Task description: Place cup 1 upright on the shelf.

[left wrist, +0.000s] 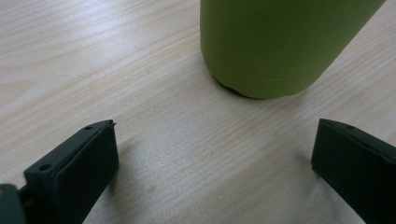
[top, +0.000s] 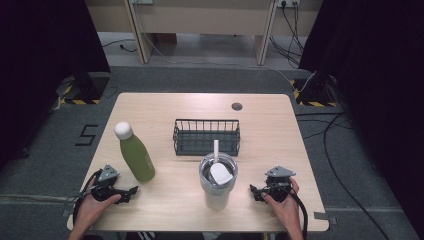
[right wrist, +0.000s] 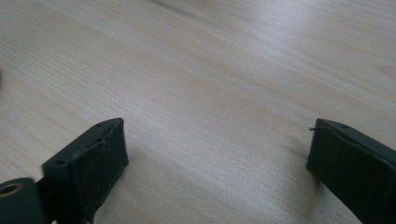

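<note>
Near the desk's (top: 150, 105) front left corner, the person's left hand (top: 92, 206) lies low on the wood, its left gripper (top: 131, 191) level and aimed at the foot of the green bottle (top: 137, 156), jaws wide apart with bare wood between them. The bottle stands upright just beyond them, untouched. By the front right corner, the right hand (top: 285, 205) holds the right gripper (top: 254, 192) level, jaws apart, pointing toward the lidded tumbler (top: 218, 181) at the front edge's middle.

Two black grippers (top: 131, 192) (top: 253, 192) with grey three-cornered top plates, black cables, screw-holed jaws.
</note>
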